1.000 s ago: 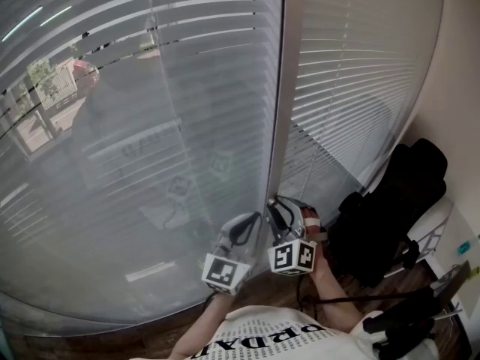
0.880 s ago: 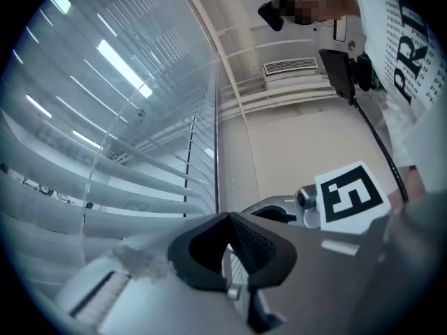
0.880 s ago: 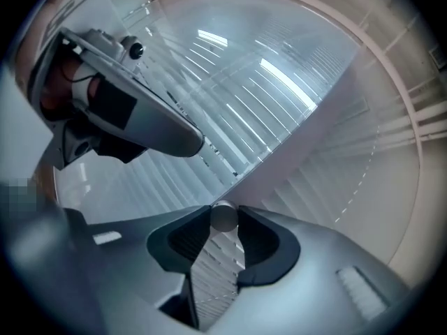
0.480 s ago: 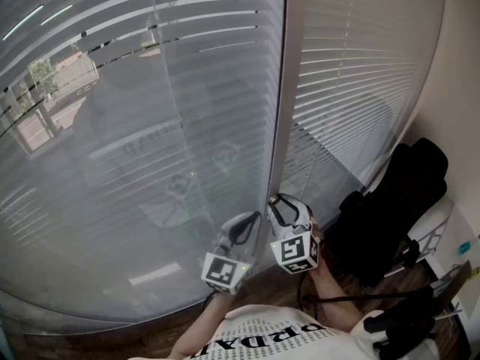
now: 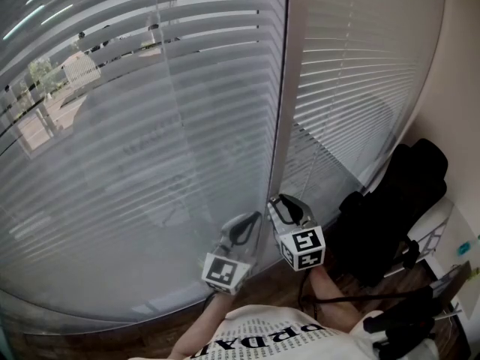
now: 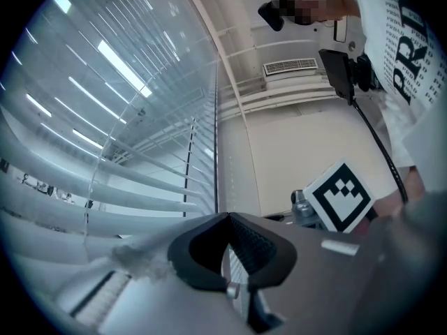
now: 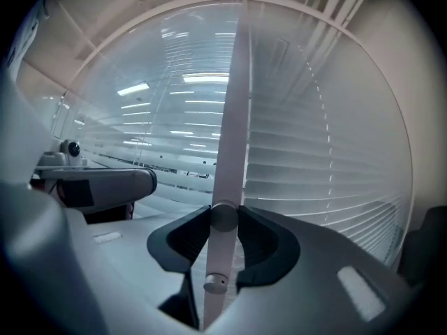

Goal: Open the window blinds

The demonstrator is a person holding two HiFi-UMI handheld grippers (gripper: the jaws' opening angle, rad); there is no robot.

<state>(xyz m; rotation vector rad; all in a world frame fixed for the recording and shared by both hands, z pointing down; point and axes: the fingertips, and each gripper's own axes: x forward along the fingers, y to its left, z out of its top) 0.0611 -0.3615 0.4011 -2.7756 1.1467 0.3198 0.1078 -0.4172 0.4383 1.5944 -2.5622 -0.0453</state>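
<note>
Knob turned, slats tilted
Right gripper point(image 5: 283, 205), clamped on the knob point(image 7: 223, 217), had rolled; left-pane slats point(image 5: 135, 171) looked broader, perhaps closing. Left gripper point(image 6: 228, 218) hung pinched together, empty.

Ahead, blinds point(image 5: 150, 163) bar passage; black chair point(image 5: 390, 201) crowds the right.

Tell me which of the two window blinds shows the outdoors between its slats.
The white slatted blind left of the pale window post: a tree and building show between its upper slats. The right blind shows only white slats.
</note>
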